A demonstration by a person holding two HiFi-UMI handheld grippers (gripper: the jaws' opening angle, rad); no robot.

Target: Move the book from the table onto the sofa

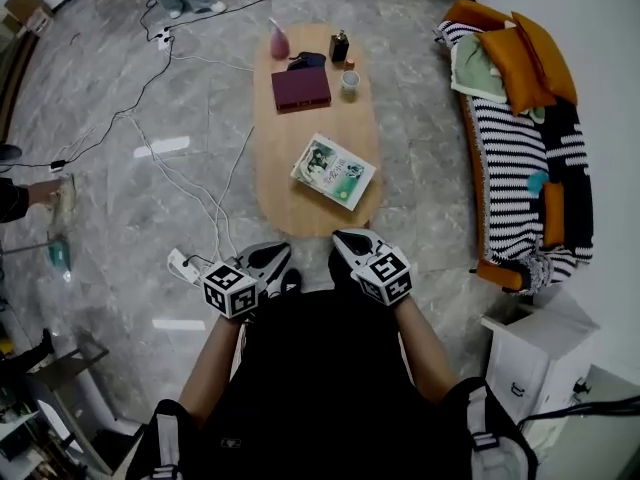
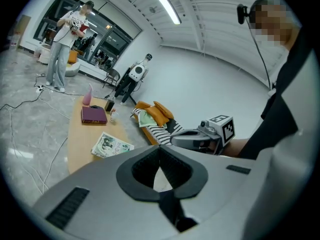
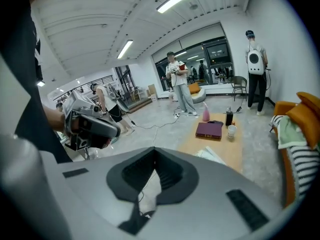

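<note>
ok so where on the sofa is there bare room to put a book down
The sofa's striped seat lies bare from the green cloth to its near end. Crowded: the far end, under the orange cushions.

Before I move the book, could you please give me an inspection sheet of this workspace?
Surface: oval wooden coffee table on a grey stone floor.
Job's things: maroon book at far end; illustrated book nearer, askew; striped sofa to the right.
Clutter: pink spray bottle, dark bottle, white cup, dark pouch, at far end.
Grippers: left gripper and right gripper, fingers shut, empty, short of the table.
Cables: white cables and power strip on floor left of table.
Surroundings: orange cushions on sofa; white cabinet; person standing beyond table.
</note>
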